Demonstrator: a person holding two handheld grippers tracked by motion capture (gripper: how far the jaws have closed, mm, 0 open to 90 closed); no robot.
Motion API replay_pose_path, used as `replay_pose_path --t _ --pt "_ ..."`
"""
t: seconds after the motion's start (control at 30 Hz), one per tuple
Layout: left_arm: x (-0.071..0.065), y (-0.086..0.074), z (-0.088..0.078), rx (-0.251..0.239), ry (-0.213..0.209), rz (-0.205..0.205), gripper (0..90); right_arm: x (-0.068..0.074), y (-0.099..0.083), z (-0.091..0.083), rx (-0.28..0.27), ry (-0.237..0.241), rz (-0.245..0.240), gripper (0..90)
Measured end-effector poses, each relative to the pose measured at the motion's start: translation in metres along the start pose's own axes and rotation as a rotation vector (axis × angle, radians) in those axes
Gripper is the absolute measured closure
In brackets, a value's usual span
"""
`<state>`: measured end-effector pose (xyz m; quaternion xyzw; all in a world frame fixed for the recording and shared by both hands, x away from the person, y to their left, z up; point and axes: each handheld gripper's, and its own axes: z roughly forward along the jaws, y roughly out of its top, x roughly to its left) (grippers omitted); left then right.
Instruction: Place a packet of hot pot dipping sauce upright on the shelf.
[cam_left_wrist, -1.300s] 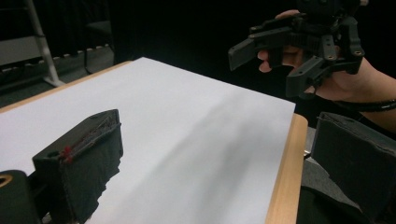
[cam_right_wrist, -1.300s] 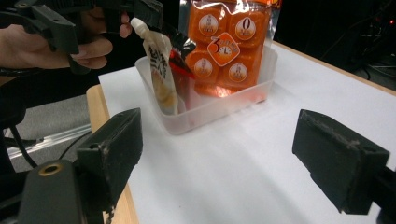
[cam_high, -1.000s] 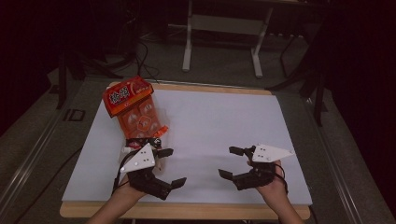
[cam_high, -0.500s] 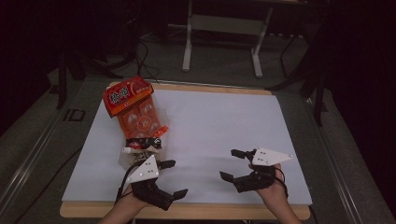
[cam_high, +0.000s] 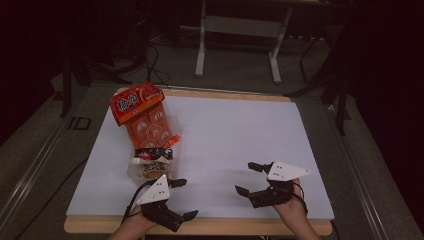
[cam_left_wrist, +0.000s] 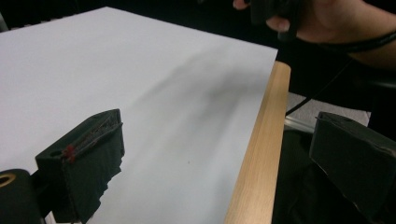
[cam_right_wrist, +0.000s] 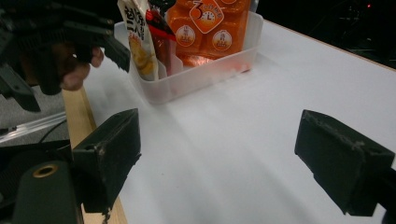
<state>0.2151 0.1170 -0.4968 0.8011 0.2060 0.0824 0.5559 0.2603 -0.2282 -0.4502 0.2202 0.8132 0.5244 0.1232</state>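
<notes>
Your left gripper (cam_high: 182, 199) and right gripper (cam_high: 248, 177) both hover spread and empty over the counter's (cam_high: 240, 130) near edge. The clear tub (cam_high: 150, 170) of orange snack packs (cam_high: 145, 120) sits toward the left edge, just beyond your left gripper.

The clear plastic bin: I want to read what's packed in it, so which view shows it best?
The right gripper view: the clear plastic bin sits close, its rim, the orange snack bag and the slim packets plain. The high view shows the bin small, largely covered by the bag. The left gripper view looks across bare white table.
</notes>
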Motion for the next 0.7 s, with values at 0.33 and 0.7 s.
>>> replay_pose_path --t 0.33,0.7 --pt "-0.002 -0.01 0.005 0.028 0.039 0.033 3.5 -0.001 -0.009 0.004 0.016 -0.002 0.009 14.3" --pt "-0.003 -0.014 0.008 0.035 0.044 0.032 3.5 -0.005 -0.014 0.008 0.026 -0.003 0.017 14.3"
